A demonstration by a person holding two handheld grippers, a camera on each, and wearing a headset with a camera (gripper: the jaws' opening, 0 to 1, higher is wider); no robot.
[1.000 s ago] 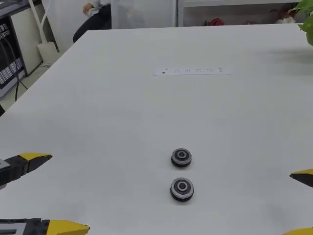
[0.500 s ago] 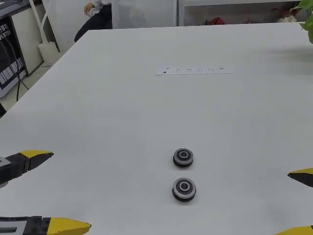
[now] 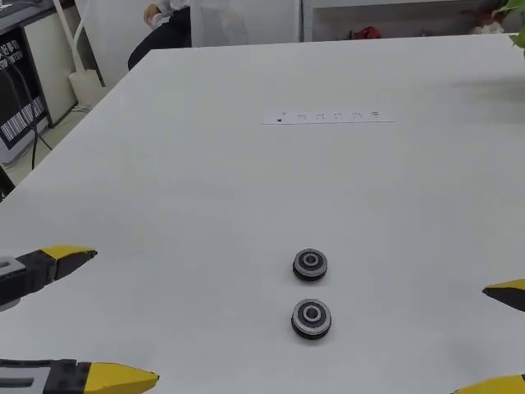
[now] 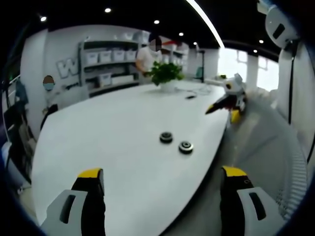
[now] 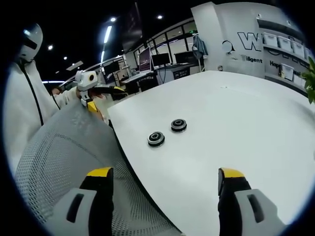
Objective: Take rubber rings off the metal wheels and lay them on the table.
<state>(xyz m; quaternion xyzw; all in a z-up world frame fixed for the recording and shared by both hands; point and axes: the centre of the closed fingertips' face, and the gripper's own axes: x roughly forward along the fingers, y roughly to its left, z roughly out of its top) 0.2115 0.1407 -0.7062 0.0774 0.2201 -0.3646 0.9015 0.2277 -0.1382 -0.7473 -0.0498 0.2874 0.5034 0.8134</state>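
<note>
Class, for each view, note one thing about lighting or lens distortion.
Head view: even light, faint shadows under the wheels, table edges straight. Left gripper view: fisheye bows the table edge; ceiling strip light glares. Right gripper view: same bowing, bright ceiling lamps.

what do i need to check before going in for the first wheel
1. Left tool open: ok, jaws wide apart, nothing between them.
2. Right tool open: ok, jaws wide apart, nothing between them.
3. Wheels easy to take one at a time: ok, the near wheel and the far wheel lie flat on the table with a gap between them.
4. Rubber rings on the wheels: ok, a dark band runs round each rim.
5. Room to lay the rings down: ok, bare table all round the wheels.
6. How tightly the rings sit: cannot tell.
</note>
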